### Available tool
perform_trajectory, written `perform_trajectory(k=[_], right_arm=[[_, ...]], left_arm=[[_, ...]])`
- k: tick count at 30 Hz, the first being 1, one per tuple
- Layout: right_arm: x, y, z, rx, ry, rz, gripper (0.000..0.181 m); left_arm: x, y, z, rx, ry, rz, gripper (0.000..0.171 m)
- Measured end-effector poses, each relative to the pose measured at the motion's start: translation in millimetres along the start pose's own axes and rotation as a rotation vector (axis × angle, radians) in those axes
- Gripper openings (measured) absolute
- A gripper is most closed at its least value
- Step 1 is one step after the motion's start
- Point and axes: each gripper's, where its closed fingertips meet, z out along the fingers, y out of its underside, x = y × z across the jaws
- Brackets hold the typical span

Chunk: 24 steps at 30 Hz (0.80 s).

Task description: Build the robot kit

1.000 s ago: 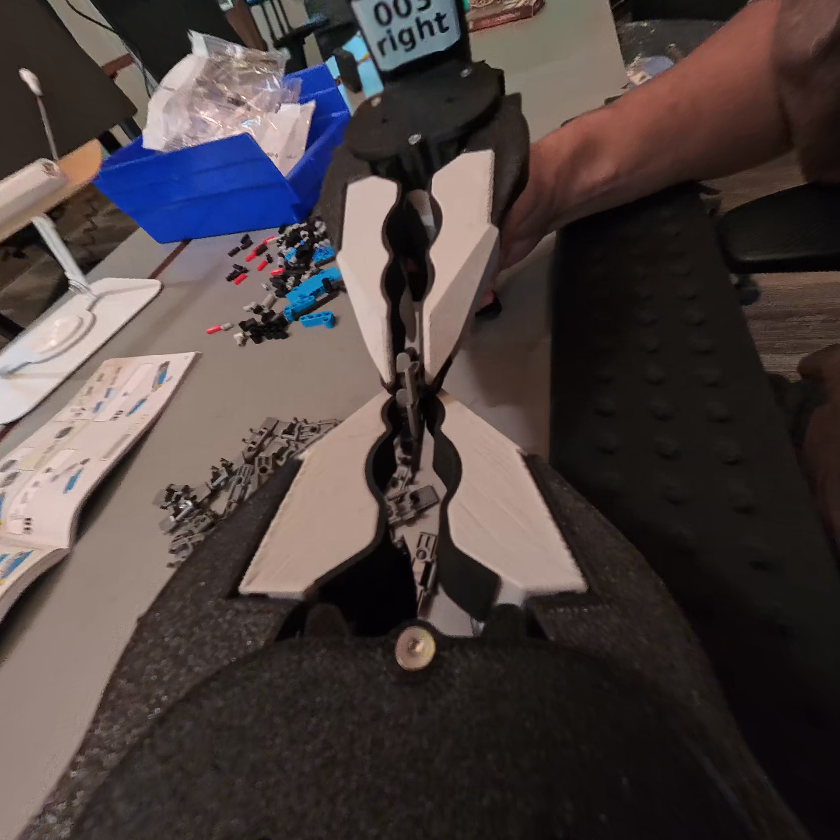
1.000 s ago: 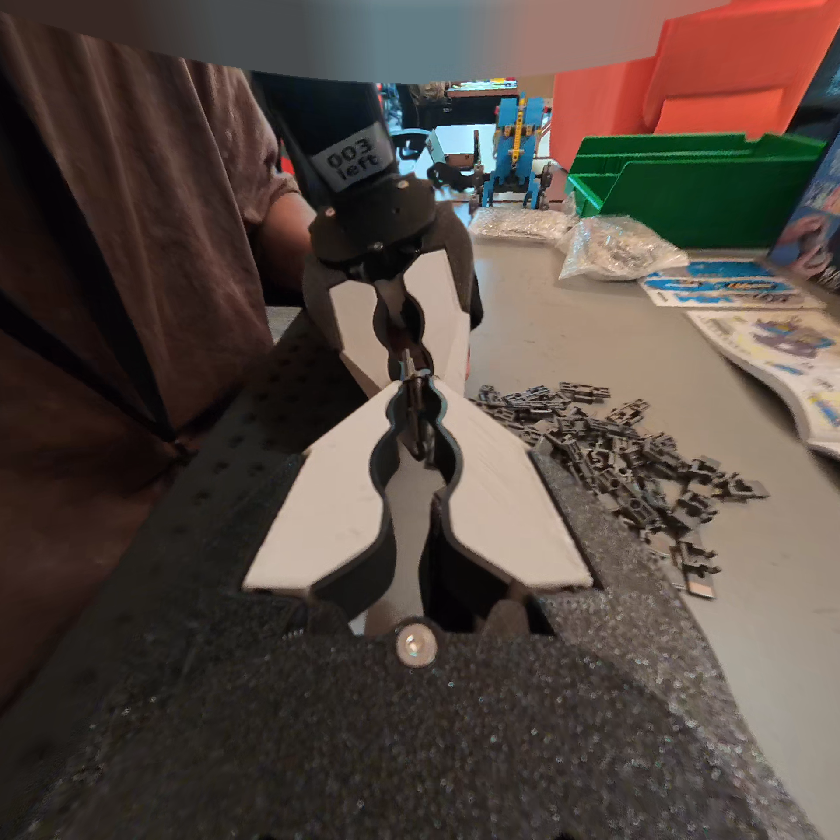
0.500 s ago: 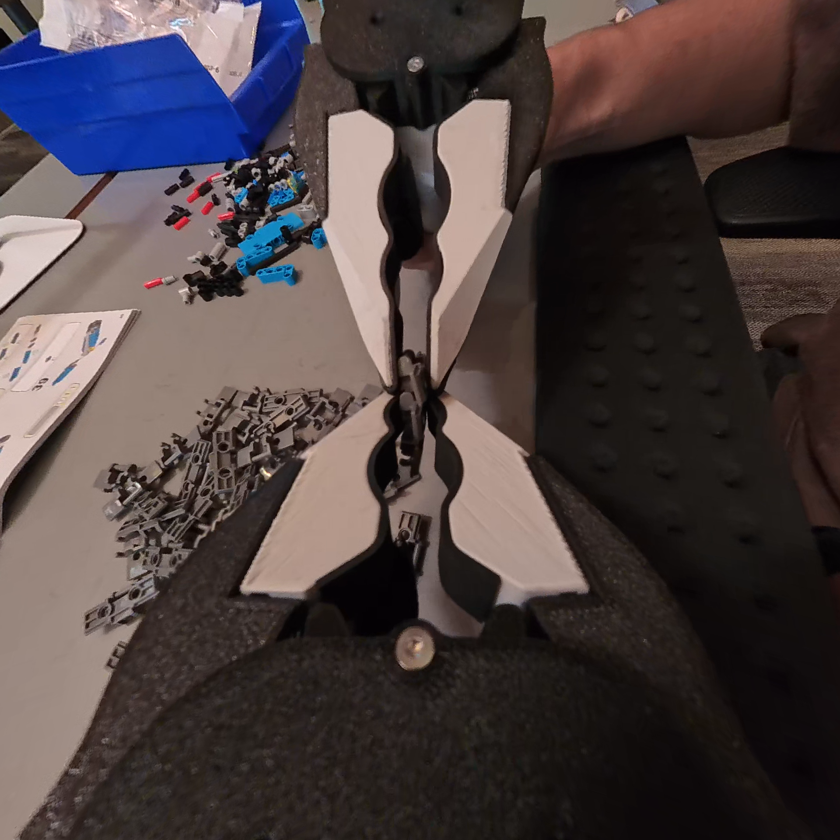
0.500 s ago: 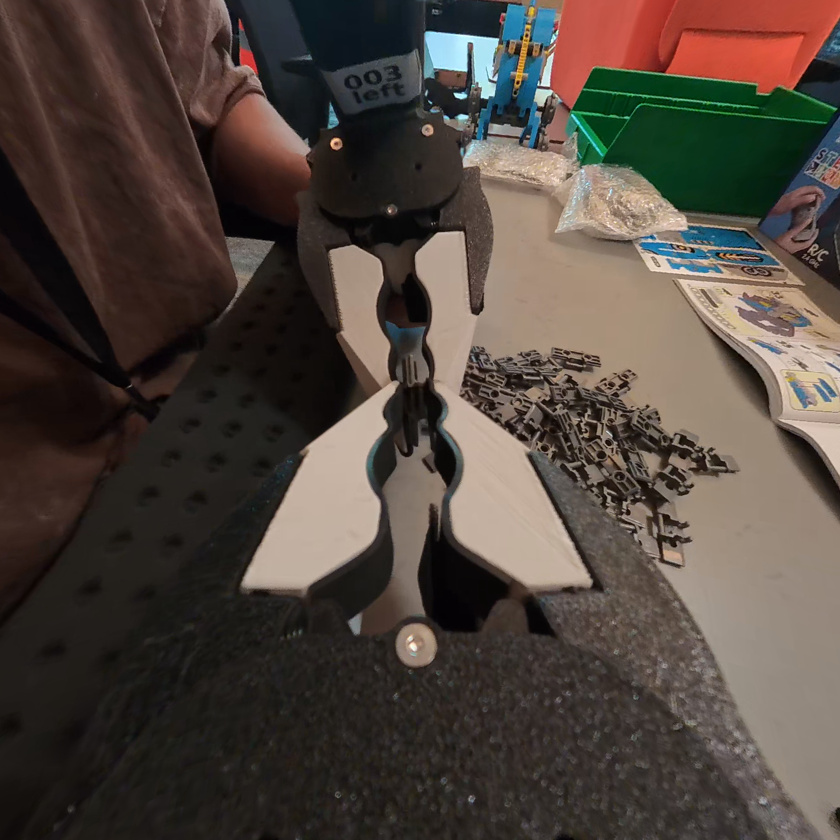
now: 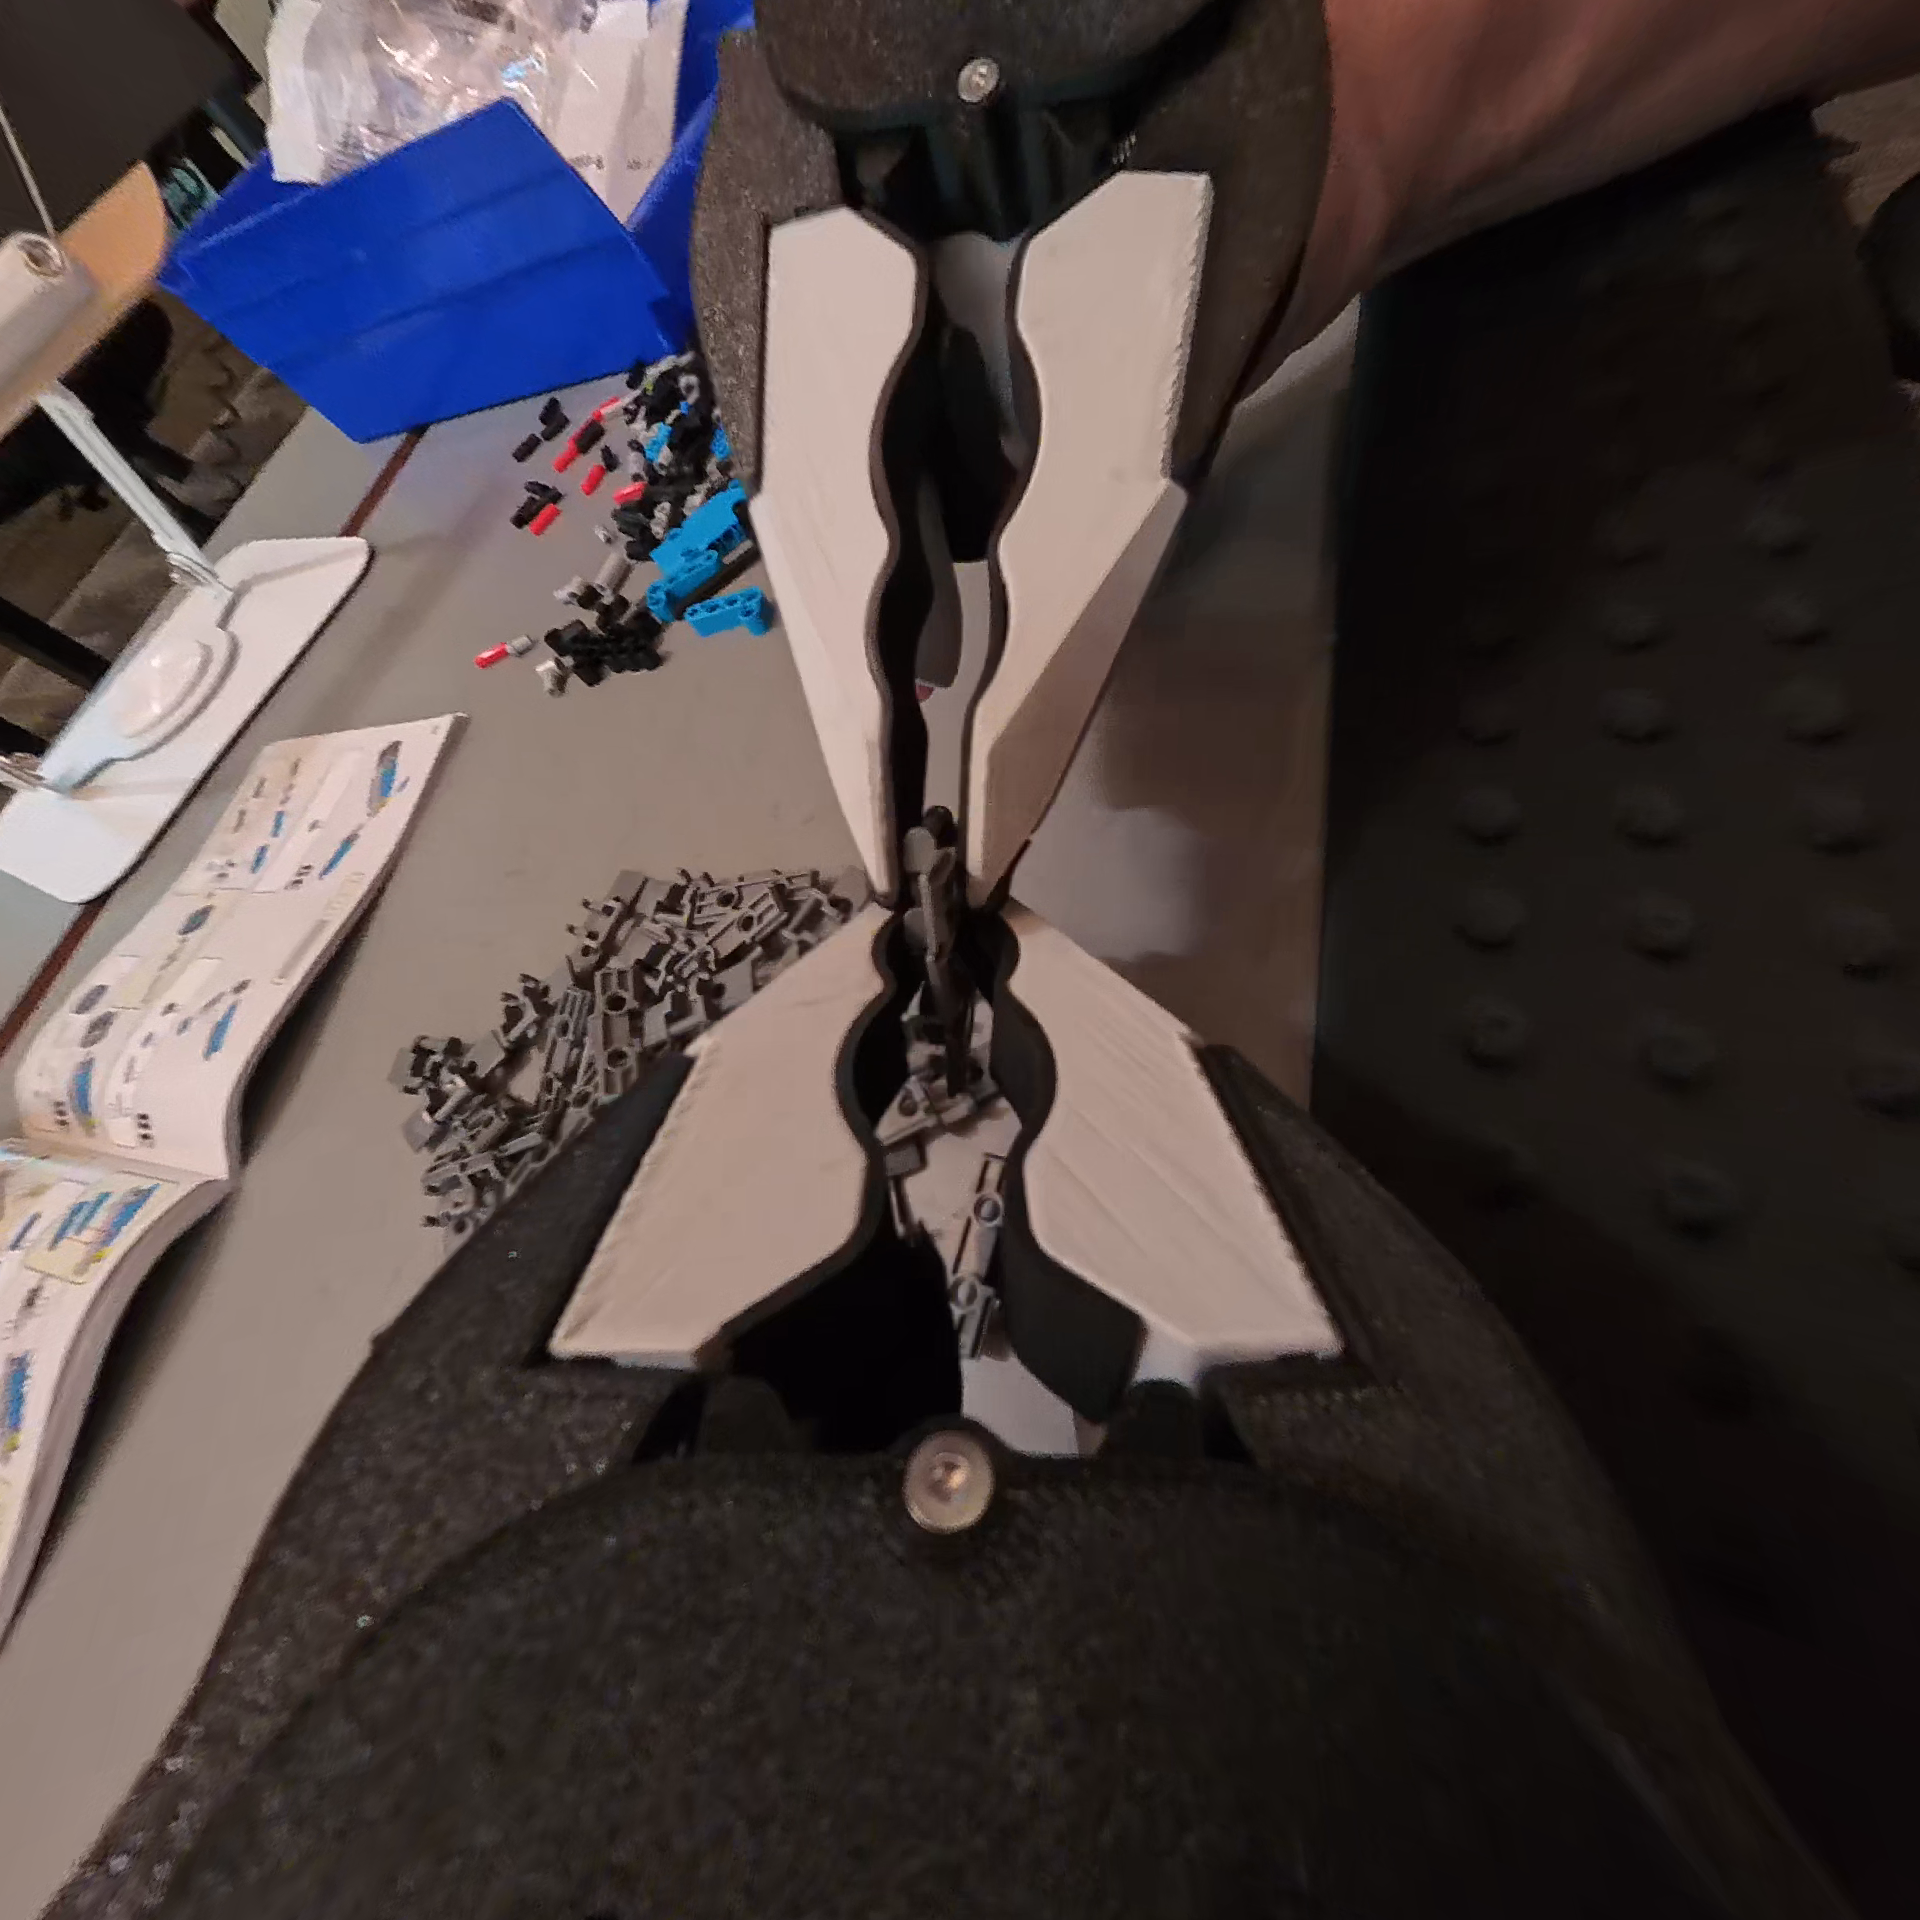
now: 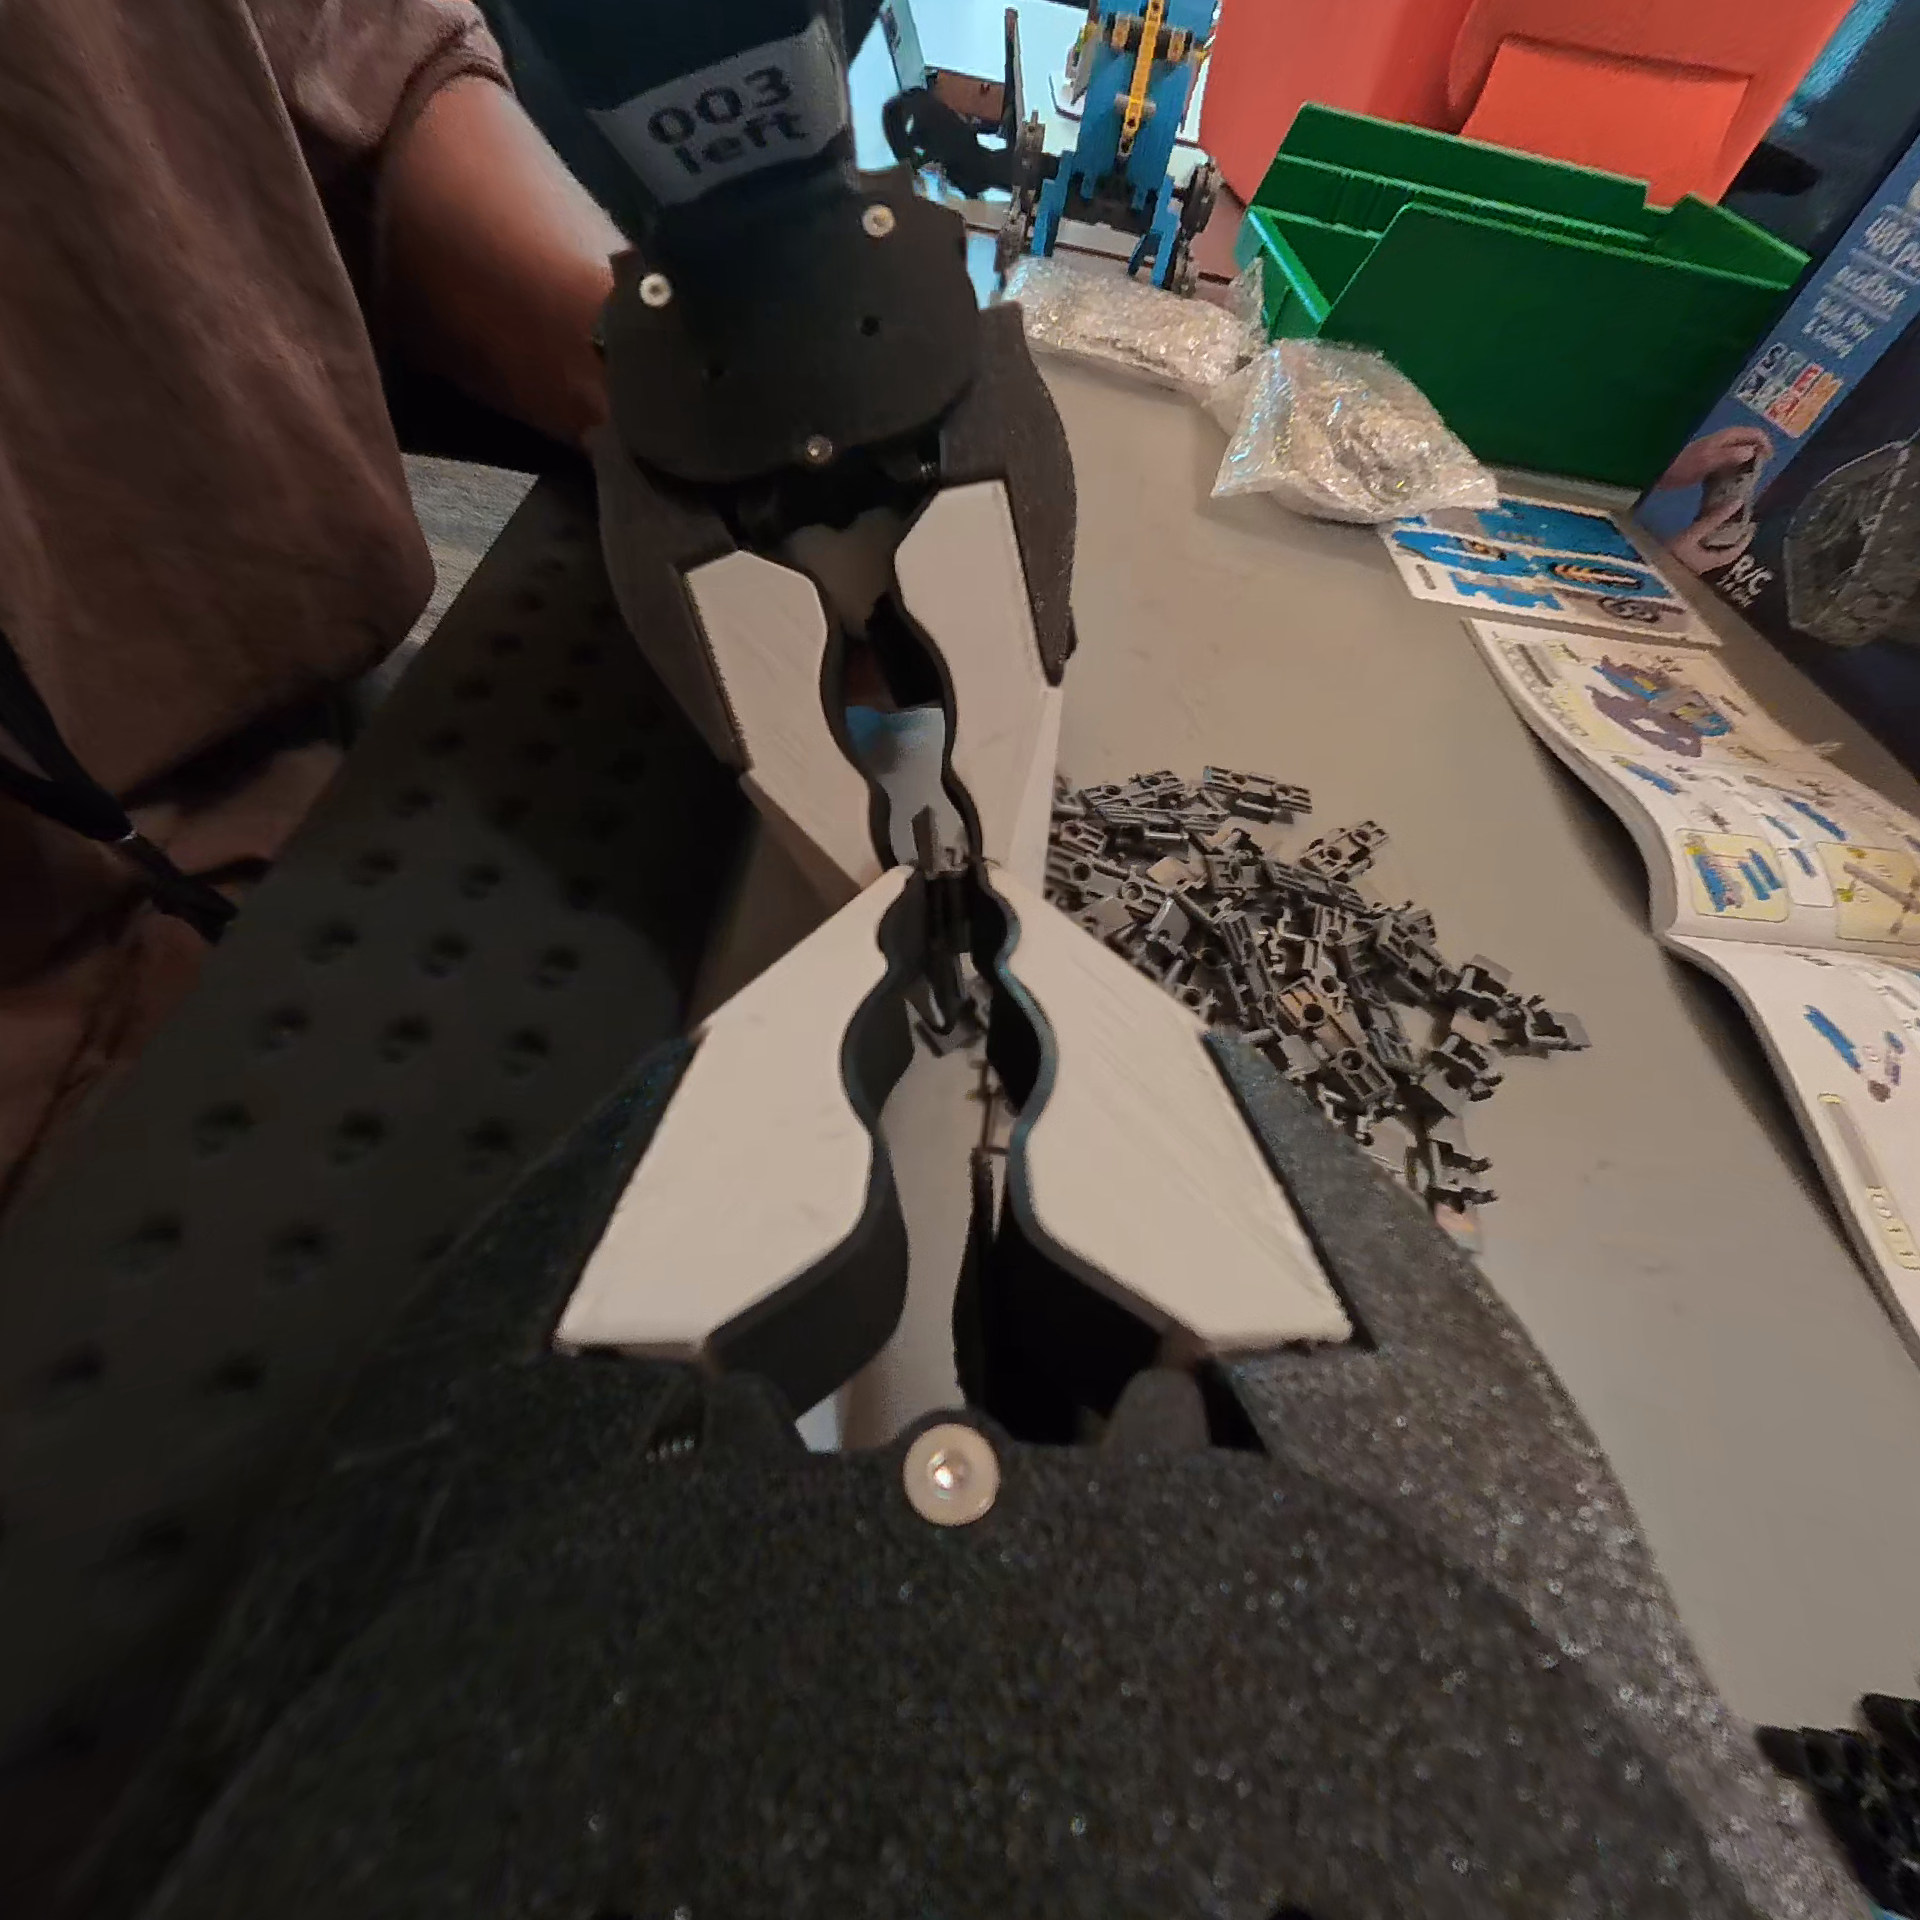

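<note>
While tip to tip, both grippers' jaws pinch small grey parts (image 5: 928,883).

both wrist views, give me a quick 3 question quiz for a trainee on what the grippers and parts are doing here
1. True or false: the left gripper and right gripper meet tip to tip above the table.
2. What is pinched between the tips? A) a small dark grey piece B) a red pin C) a plastic bag
3. Fill in: in the right wrist view, the pile of grey pieces lies between the grippers and the open ____.

Key
1. True.
2. A: a small dark grey piece; both grippers are closed on it.
3. The instruction booklet.
</note>
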Motion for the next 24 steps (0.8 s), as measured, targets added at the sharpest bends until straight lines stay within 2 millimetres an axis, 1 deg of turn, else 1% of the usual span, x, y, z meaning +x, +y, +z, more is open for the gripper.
perform_trajectory(k=[3, 5, 8, 10, 13, 22, 24], right_arm=[[-1.6, 4.0, 0.9, -0.016, -0.024, 0.028, 0.007], [-4.2, 2.5, -0.9, 0.012, -0.066, 0.084, 0.008], [-4.8, 5.6, 1.3, -0.007, -0.069, 0.072, 0.008], [-8.3, 0.9, -2.0, 0.028, -0.092, 0.066, 0.008], [-6.2, 0.1, -2.6, 0.028, -0.095, 0.075, 0.008], [-1.7, -2.3, -3.4, 0.062, -0.106, 0.158, 0.008], [1.4, 0.3, -1.0, 0.052, -0.090, 0.167, 0.008]], left_arm=[[0.8, 4.6, 2.2, -0.032, -0.041, 0.105, 0.006], [2.9, 2.2, 1.5, -0.017, -0.033, 0.113, 0.006], [4.3, 6.4, 2.1, -0.029, -0.015, 0.131, 0.006], [8.2, 0.3, -0.1, 0.011, 0.047, 0.040, 0.007], [7.9, -0.2, -0.6, 0.024, 0.108, -0.053, 0.007], [3.9, -1.0, -3.2, 0.045, 0.121, -0.102, 0.007], [1.6, 2.8, -2.2, 0.027, 0.119, -0.139, 0.006]])
